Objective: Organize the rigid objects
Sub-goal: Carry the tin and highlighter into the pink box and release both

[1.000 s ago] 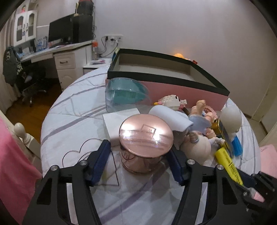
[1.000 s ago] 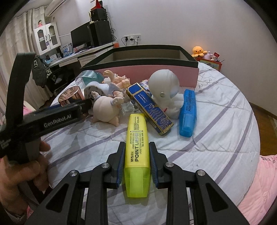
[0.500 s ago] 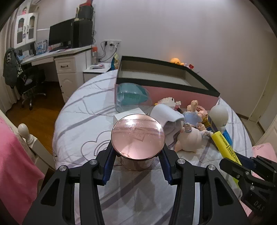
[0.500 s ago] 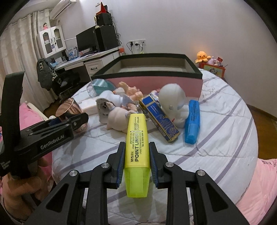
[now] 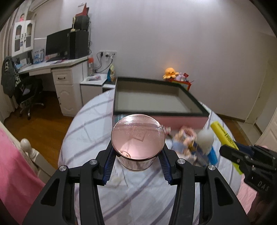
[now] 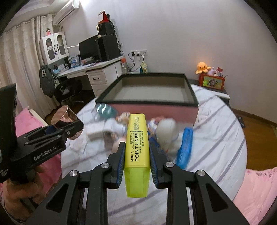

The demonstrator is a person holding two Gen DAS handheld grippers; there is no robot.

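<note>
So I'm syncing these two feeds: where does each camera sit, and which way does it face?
Left wrist: on the left gripper, facing the pink box over its rose-gold jar; the right gripper shows.
Right wrist: on the right gripper, facing the box past its yellow highlighter; the left gripper and the hand show.
Shared: box, jar, highlighter, both grippers.

Background only: white desk [image 6: 97,68] far left with dark monitor [image 6: 88,47] and black speaker [image 6: 108,46] on it. Black office chair [image 5: 28,93] beside it, dark jacket [image 6: 48,80] draped over. White cabinet [image 6: 53,47] far left. Orange octopus plush [image 5: 170,72] on red box [image 6: 212,81], far right. Wood floor [image 5: 46,114]. AC unit [image 6: 66,11] top left.
</note>
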